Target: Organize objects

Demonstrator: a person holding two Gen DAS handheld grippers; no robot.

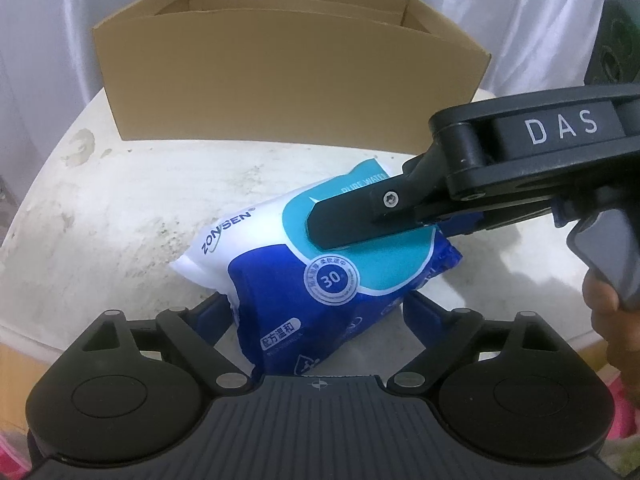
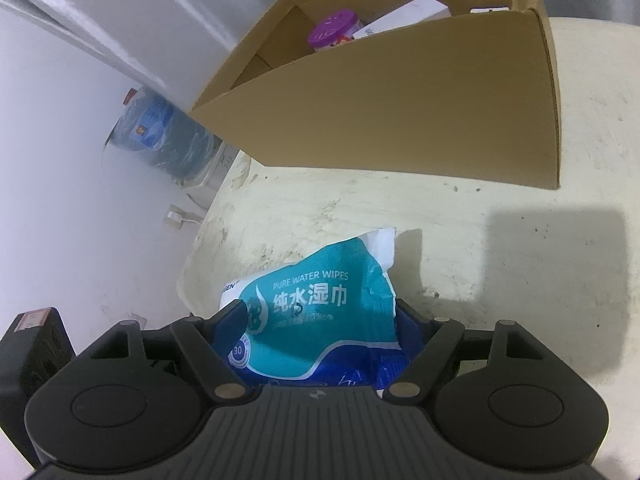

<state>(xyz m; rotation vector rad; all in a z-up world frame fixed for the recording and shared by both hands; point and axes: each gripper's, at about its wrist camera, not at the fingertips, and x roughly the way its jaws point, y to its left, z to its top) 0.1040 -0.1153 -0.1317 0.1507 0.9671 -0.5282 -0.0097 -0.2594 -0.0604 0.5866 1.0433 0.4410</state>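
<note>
White curtains behind, round scuffed white desk (image 1: 120,216) carrying everything. Left claw (image 1: 316,320) stands wide with the wipes pack (image 1: 288,276) between its blue pads; whether the pads actually press it can't be told. Right claw (image 2: 316,320) is also spread fairly wide, straddling the pack's other end; in the left view one of its fingers (image 1: 344,220) lies across the teal label, so it looks clamped on, pack seemingly tilted up off the desk. Pack sits near the desk's front, well short of the cardboard box (image 1: 280,80) behind it. Box already holds a purple-lidded jar (image 2: 334,32) and a white carton (image 2: 404,16), so part of the sorting looks done. Left to do, likely: lift the pack over the box's near wall and drop it in. No other loose items visible on the desk.
</note>
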